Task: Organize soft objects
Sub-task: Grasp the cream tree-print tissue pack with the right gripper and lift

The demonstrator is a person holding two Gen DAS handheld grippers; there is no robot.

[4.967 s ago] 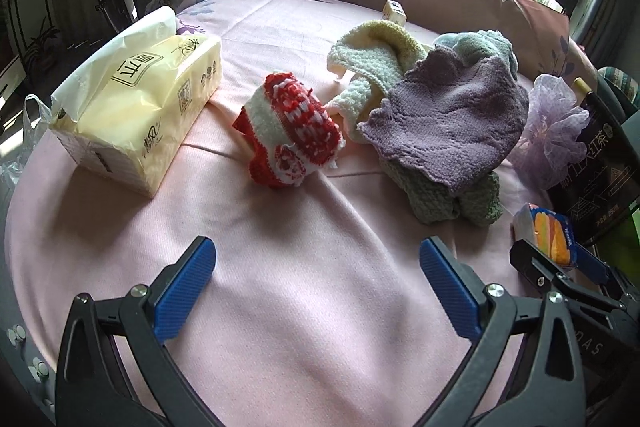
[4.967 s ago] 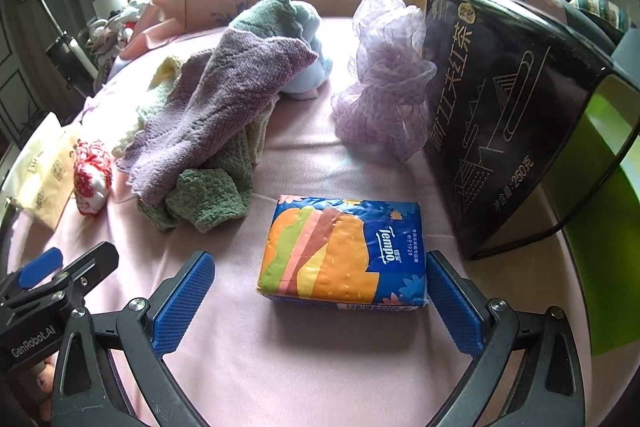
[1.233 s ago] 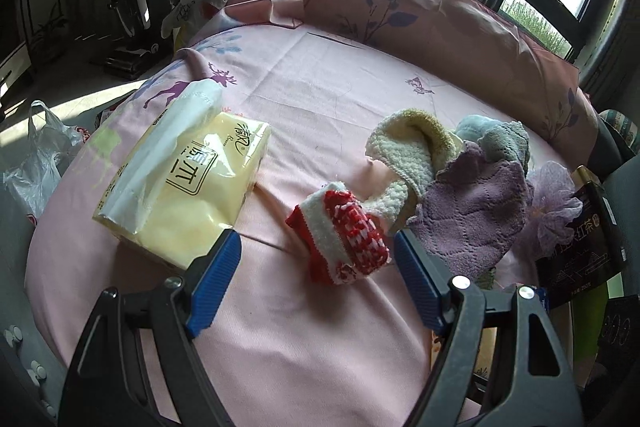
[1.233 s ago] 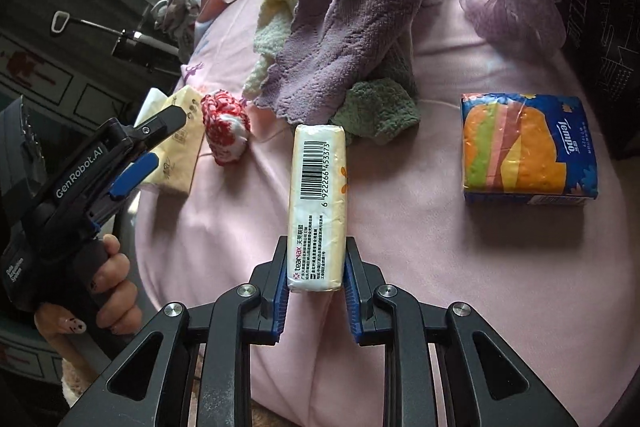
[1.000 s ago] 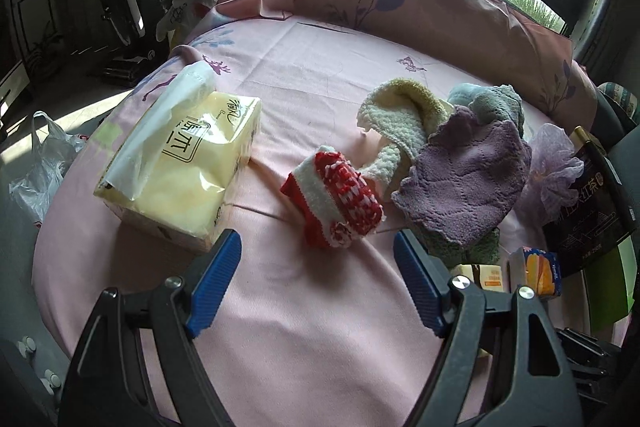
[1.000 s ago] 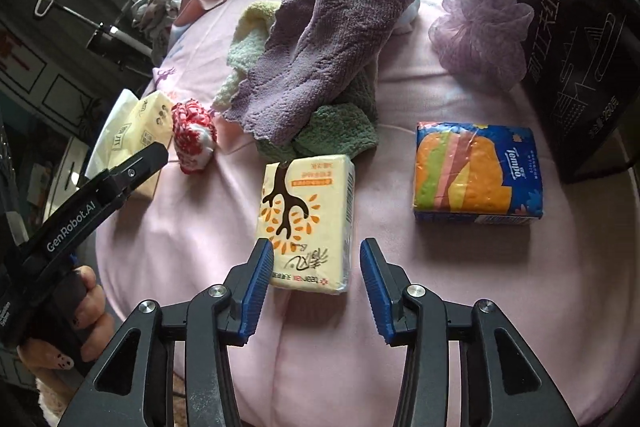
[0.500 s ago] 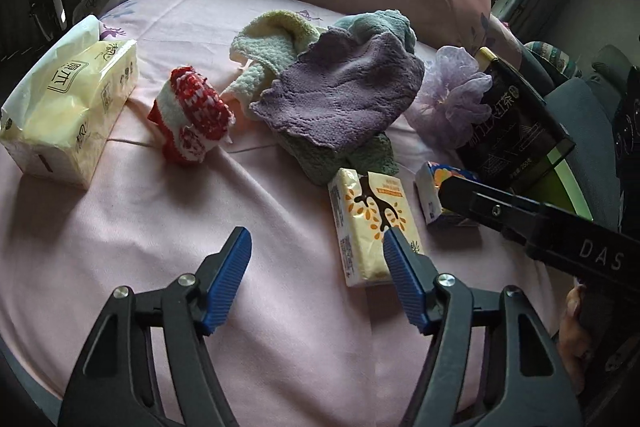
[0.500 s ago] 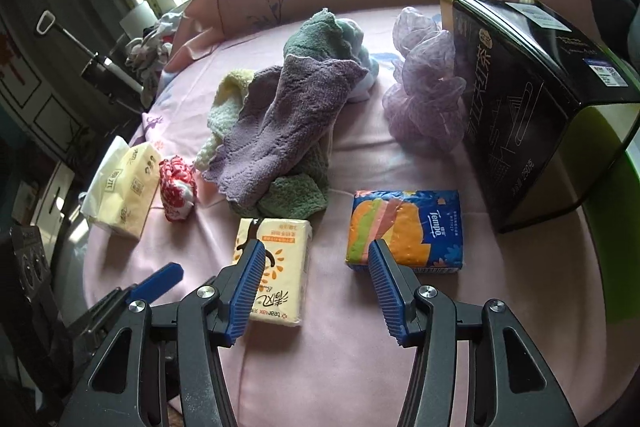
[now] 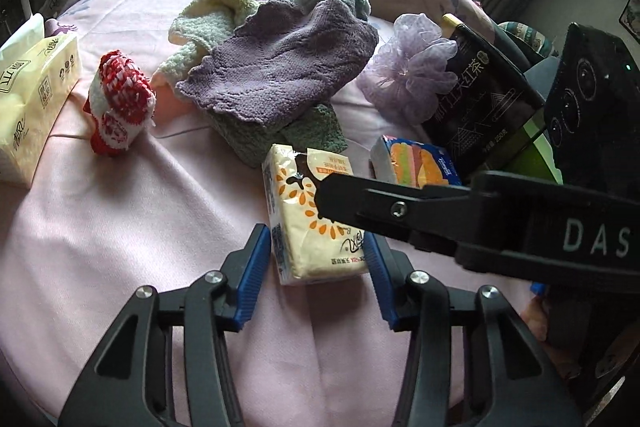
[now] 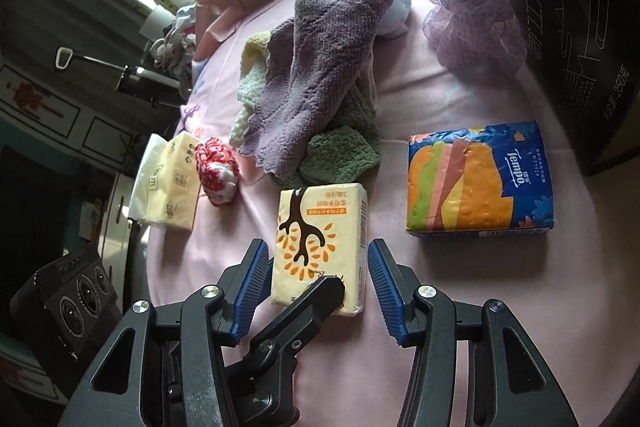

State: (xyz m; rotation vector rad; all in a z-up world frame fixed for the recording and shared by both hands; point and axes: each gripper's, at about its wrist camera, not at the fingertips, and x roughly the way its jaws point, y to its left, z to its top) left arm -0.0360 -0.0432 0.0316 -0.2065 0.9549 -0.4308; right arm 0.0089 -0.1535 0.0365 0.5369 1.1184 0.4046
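Observation:
A small yellow tissue pack with a tree print lies flat on the pink sheet. It shows between the blue pads of my left gripper, whose jaws are closing; I see no pad pressing on it. My right gripper is open around the same pack, with thin gaps at both sides. One of the right gripper's fingers crosses over the pack in the left wrist view. A left finger overlaps its near end in the right wrist view.
Behind the pack lies a heap of cloths: a purple towel, a green one, a cream knit. A red-and-white knitted piece and a large yellow tissue pack are left. Right are a Tempo pack, a mesh puff and a black box.
My right gripper laid the yellow pack down flat and let go of it. My left gripper swung right from the red knit to the pack, and its jaws narrowed.

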